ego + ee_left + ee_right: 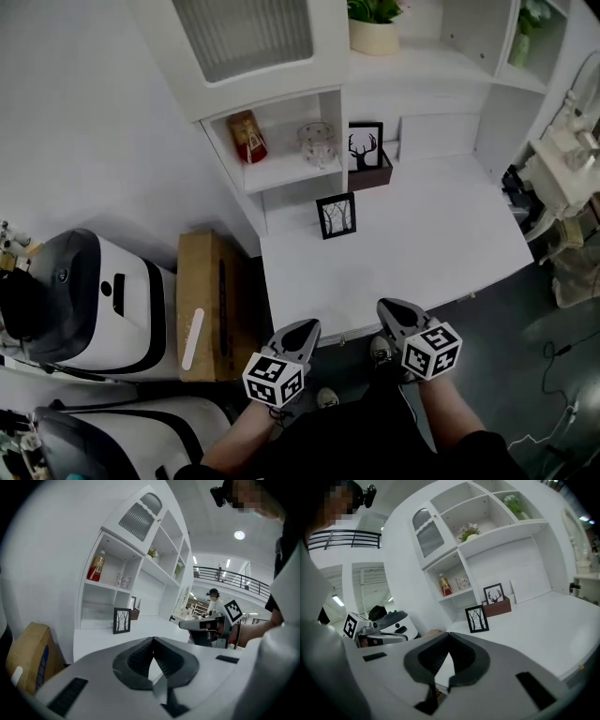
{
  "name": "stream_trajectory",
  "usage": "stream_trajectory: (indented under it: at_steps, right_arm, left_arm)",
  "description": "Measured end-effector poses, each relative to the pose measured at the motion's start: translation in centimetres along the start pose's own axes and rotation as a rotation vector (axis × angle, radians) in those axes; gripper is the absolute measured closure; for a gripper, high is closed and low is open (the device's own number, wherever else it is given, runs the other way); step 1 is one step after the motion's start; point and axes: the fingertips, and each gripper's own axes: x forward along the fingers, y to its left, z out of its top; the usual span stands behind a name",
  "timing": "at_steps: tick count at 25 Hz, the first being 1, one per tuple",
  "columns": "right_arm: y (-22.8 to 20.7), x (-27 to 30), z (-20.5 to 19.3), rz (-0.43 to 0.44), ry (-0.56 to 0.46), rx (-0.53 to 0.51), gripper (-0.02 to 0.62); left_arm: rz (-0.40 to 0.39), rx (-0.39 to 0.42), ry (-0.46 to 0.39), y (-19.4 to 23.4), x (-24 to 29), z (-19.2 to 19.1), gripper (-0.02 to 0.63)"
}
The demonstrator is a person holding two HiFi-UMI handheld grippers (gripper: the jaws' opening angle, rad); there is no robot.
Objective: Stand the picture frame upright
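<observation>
1. The left gripper (pixel 306 325) is at the near edge of the white desk (pixel 441 234), close to its near left corner. Its jaws are fully together and nothing is between them.
2. The right gripper (pixel 388 306) is just to the right of it, also at the near edge. Its jaws are likewise pressed together and grip nothing (each gripper carries a cube with square markers behind the jaws).
3. A cardboard box (pixel 208 305) stands on the floor left of the desk, touching its side. A white machine (pixel 94 300) with black trim is further left.
4. The picture frame (pixel 336 216), black with a print of bare trees, stands upright on the desk, far from both grippers and near the left shelf unit (pixel 281 169). It faces the near side, and neither gripper touches it.
5. Just beyond it, a brown box (pixel 373 177) holds a second frame (pixel 366 147) showing antlers, also upright.
6. On the open shelf to the left are a red bottle (pixel 248 137) and a glass jar (pixel 317 142).
7. Farthest away, a potted plant (pixel 373 28) sits on top of the upper shelf.
</observation>
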Motion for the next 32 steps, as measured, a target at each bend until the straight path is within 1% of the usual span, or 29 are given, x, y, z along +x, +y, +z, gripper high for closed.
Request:
stream_trajectory:
  at_steps: [3, 7, 12, 16, 23, 32]
  right_arm:
    - [2.0, -1.7, -0.7, -0.034, -0.033, 0.002, 0.592]
    - [4.3, -3.9, -2.2, -0.077, -0.052, 0.014, 0.591]
    - [5.7, -6.1, -3.3, -0.126, -0.057, -0.023, 0.592]
    - [6.8, -6.9, -4.0, -0.126, -0.051, -0.023, 0.592]
    - [8.7, -7.0, -4.6, -0.106, -0.041, -0.039, 0.592]
    - [9.9, -6.7, -4.9, -0.085, -0.042, -0.049, 0.592]
  left_arm:
    - [-0.035, 0.018, 0.002, -0.9, -1.6, -0.6, 0.601]
    - [-0.077, 0.025, 0.009, -2.2, -3.3, -1.7, 0.600]
    - [-0.095, 0.050, -0.002, -4.0, -4.3, -2.2, 0.600]
    - [-0.113, 0.055, -0.007, -5.0, -4.9, -2.3, 0.601]
    - [-0.123, 0.051, -0.012, -5.3, -5.7, -2.4, 0.600]
    - [-0.106, 0.047, -0.025, -5.1, -6.4, -2.7, 0.601]
